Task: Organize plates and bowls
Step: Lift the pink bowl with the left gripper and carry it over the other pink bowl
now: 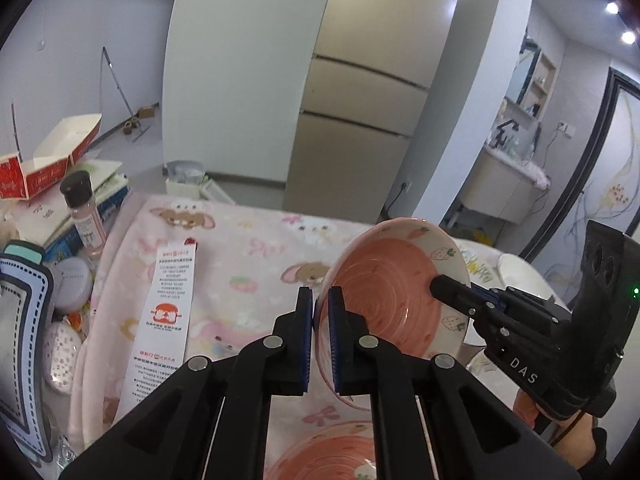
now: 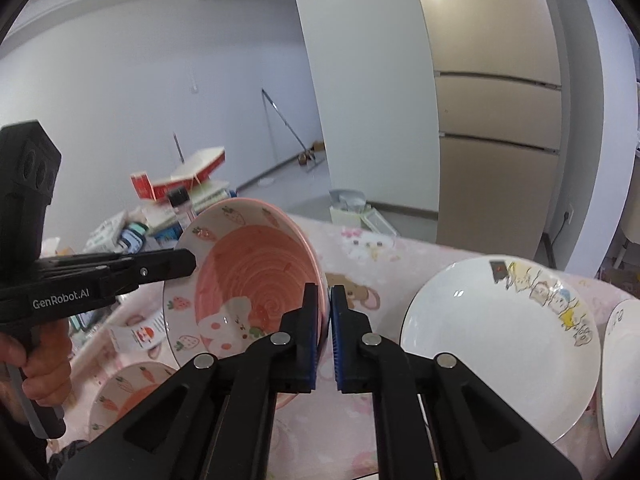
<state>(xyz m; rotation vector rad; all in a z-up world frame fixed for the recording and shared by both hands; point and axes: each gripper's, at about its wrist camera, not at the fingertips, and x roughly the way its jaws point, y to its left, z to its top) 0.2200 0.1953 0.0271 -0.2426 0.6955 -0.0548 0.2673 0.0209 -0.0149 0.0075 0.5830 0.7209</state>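
**Two grippers clamp one strawberry bowl above the pink tablecloth**

The pink strawberry bowl (image 1: 390, 284) is tilted on edge above the cartoon-print pink tablecloth (image 1: 240, 248), its swirled pink inside turned toward both cameras. The left gripper (image 1: 320, 312) is closed on the bowl's rim, which passes between its blue pads. The right gripper (image 2: 325, 312) is closed on the opposite rim in the same way, one finger inside the bowl and one outside.

Relative to the held bowl:
- A second pink bowl (image 2: 128, 388) with carrot print sits on the tablecloth below it, on the left gripper's side.
- A large white plate (image 2: 500, 344) with cartoon figures along its edge lies on the cloth on the right gripper's side, clear of the bowl.
- Another white plate (image 2: 622, 372) shows partly at the frame edge, just beyond the first plate.
- A white paper leaflet (image 1: 168, 312) with a red logo lies flat on the cloth on the left gripper's side.
- A black-capped bottle (image 1: 82, 216) stands among boxes past the leaflet, off the cloth.
- A beige refrigerator (image 1: 360, 92) stands behind the table.
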